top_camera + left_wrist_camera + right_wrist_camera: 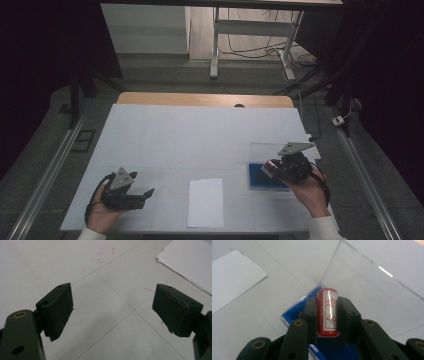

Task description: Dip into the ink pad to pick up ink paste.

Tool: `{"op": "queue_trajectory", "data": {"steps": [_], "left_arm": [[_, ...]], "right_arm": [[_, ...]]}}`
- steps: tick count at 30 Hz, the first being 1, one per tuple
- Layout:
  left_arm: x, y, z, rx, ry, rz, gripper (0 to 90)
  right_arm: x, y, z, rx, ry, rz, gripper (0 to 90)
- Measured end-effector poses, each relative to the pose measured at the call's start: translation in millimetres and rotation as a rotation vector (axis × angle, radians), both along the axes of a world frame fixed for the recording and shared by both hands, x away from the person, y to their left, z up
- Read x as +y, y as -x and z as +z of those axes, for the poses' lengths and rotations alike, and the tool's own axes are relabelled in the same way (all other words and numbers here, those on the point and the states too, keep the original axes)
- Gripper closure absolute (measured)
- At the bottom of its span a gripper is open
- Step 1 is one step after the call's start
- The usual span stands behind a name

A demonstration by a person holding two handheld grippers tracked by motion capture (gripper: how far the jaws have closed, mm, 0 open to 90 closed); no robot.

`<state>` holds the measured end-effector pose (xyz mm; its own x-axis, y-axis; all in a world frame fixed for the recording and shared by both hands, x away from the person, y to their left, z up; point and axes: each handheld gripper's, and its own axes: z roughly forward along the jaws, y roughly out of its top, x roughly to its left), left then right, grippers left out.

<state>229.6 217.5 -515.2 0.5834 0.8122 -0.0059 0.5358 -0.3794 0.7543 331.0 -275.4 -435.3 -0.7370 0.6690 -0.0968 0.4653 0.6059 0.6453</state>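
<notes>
Right tongs (327, 315): clamped on a red stamp (327, 313), a short cylinder with a white label bearing red characters, gripped across its round sides so that its long axis runs out along the jaws, one end toward the tong body and the other pointing away. Directly beneath and just ahead of these tongs lies a blue ink pad (294, 312) in a clear case, its see-through lid (372, 287) standing open on the far side. Judged from this, the stamp hangs just above the pad. Left tongs (112, 310): jaws spread wide, nothing between them, hovering low over the white table cover (50, 265). White paper sheet (205, 202): flat on the cover between the two tongs, off the open side of the left pair and nearer to it. Judged next move: carry the stamp from above the pad across toward the paper; the right tongs do the carrying.
</notes>
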Motion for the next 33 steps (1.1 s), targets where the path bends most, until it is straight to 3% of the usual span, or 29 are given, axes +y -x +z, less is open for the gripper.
{"op": "queue_trajectory", "data": {"steps": [6,14,25,33], "left_arm": [[-0.2,0.0,-0.1,0.001,-0.002,-0.001,17.2],[-1.1,-0.2,-0.7,0.003,-0.007,-0.004,17.2],[-1.0,-0.2,-0.8,0.003,-0.009,-0.005,17.3],[-1.8,-0.3,-1.4,0.007,-0.014,-0.01,17.2]], "right_arm": [[1.4,2.7,6.2,-0.007,-0.007,0.014,70.6],[2.8,-0.1,0.0,0.017,0.023,0.009,70.6],[4.4,-8.7,-19.5,0.045,0.105,-0.002,70.6],[2.4,-10.7,-24.7,0.057,0.111,-0.018,70.6]]}}
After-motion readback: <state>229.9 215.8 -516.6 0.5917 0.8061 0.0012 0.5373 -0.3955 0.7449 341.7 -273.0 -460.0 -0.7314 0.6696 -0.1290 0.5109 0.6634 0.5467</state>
